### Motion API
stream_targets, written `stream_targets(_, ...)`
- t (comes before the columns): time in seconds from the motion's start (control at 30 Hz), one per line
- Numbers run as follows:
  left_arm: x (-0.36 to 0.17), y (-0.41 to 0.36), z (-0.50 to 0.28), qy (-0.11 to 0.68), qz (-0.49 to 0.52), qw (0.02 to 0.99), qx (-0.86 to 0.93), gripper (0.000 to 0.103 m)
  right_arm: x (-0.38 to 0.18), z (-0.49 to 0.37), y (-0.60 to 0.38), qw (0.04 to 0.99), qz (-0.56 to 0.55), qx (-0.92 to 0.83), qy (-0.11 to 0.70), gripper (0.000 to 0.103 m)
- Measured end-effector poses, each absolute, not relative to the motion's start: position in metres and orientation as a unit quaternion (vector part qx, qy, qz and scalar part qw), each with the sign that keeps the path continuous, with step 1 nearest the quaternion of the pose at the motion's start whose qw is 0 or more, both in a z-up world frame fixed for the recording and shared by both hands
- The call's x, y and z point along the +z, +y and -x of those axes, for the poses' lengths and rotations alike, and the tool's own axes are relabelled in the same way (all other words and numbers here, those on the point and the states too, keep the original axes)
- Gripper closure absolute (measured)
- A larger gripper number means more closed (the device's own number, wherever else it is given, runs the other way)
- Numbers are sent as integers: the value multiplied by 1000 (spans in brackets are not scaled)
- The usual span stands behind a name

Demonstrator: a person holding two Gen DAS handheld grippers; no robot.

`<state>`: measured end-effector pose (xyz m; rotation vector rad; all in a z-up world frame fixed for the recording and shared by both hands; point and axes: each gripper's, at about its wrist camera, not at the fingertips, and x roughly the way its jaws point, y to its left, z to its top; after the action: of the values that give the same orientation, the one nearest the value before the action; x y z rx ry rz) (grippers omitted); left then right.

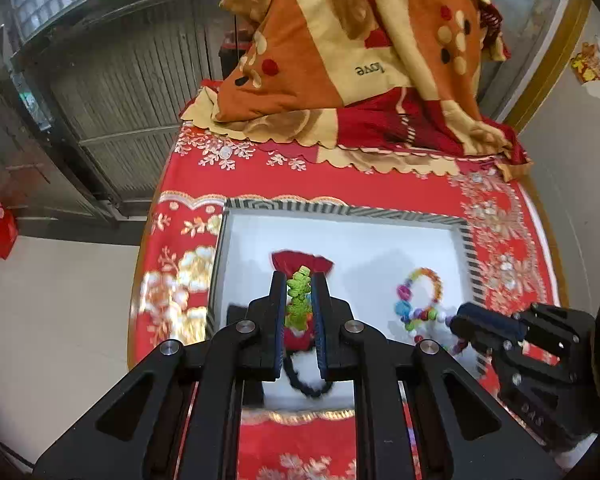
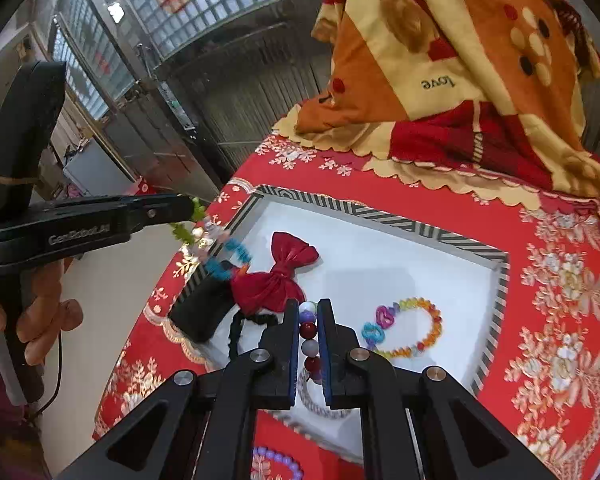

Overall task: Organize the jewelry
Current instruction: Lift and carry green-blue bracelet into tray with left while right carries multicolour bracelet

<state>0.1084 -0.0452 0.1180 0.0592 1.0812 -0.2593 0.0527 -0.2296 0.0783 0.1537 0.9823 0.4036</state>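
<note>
Over a white tray (image 1: 466,240) holding a red bow (image 2: 276,280) and rainbow bracelet (image 2: 416,328), the left gripper (image 1: 300,292) pinches a green trinket (image 1: 298,300); the right gripper (image 2: 309,328) clamps a bead strand (image 2: 309,340)

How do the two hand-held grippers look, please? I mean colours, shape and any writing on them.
Both the left gripper and the right gripper are matte black, with angular linkages, silver pivot bolts and blue-edged finger pads. The left gripper's side reads "GenRobot.AI"; a thin black cable hangs below its handle.

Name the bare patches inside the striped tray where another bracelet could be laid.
The tray floor is bare along its far rim, behind the red bow and rainbow bracelet. The near left corner is crowded: bow, black box, dark hair tie.
</note>
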Motion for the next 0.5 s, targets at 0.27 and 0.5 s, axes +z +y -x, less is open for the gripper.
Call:
stream_targets(0.27, 80, -44, -156, 541, -29, 833, -110, 92, 48, -95, -215, 843, -87, 197, 492, 95)
stream_targets(0.5, 39, -24, -182, 567, -29, 820, -74, 92, 12, -136, -236, 841, -106, 146, 510, 95)
